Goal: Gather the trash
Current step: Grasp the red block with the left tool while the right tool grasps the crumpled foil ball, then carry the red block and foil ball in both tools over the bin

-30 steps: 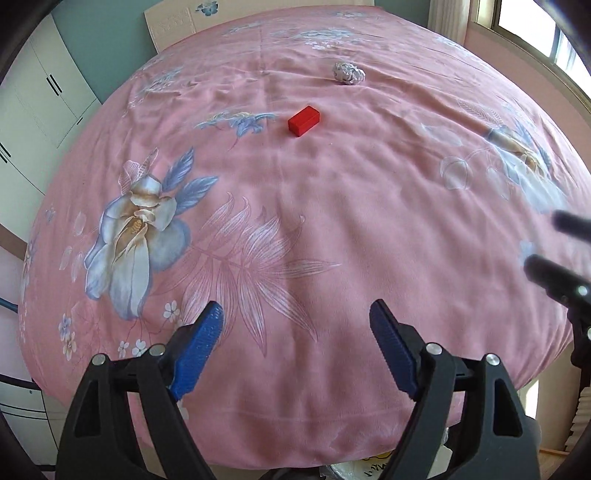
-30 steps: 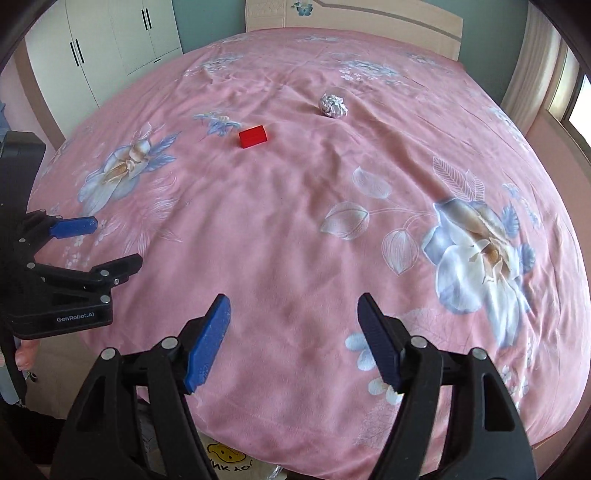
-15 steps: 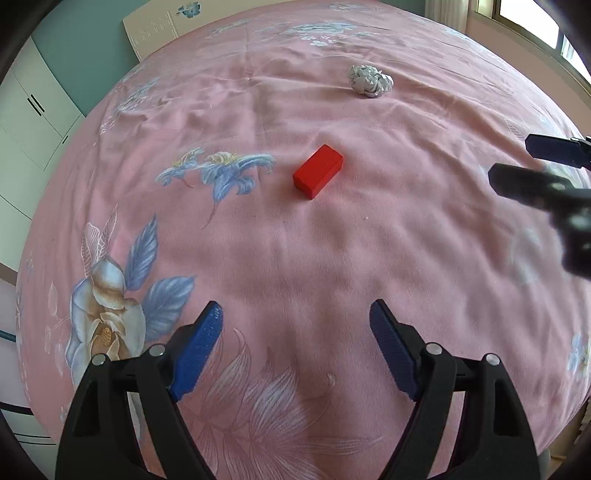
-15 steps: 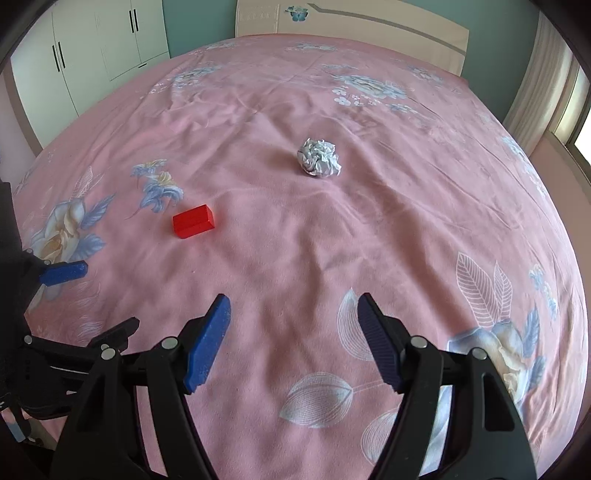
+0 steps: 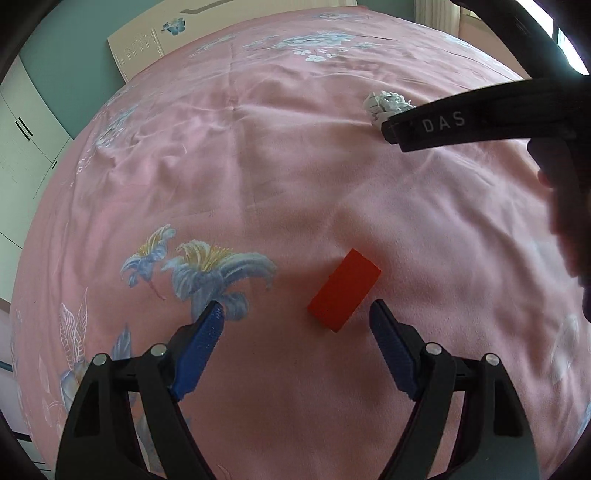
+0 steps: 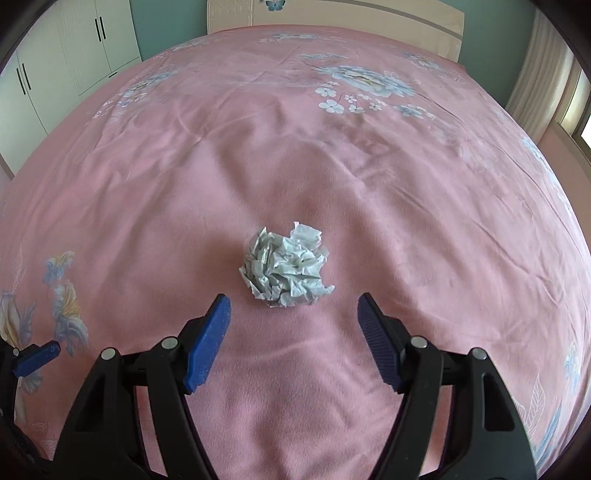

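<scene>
A red block point(image 5: 344, 290) lies on the pink floral bedspread point(image 5: 258, 166). My left gripper point(image 5: 297, 317) is open, just short of the block, which sits nearer the right finger. A crumpled white paper ball point(image 6: 286, 267) lies on the bedspread point(image 6: 406, 221) just beyond my open right gripper point(image 6: 293, 308), centred between its fingers. The ball also shows in the left wrist view point(image 5: 384, 105), partly hidden by the right gripper's black body point(image 5: 480, 122).
A headboard point(image 6: 332, 18) stands at the far end of the bed. White wardrobes point(image 6: 74, 62) are to the left, a curtain and window point(image 6: 543, 96) to the right. One left fingertip point(image 6: 37, 358) shows at the right wrist view's left edge.
Both grippers have moved forward over the bed. The left has closed in on the red block, the right on the paper ball. Both stay open.
</scene>
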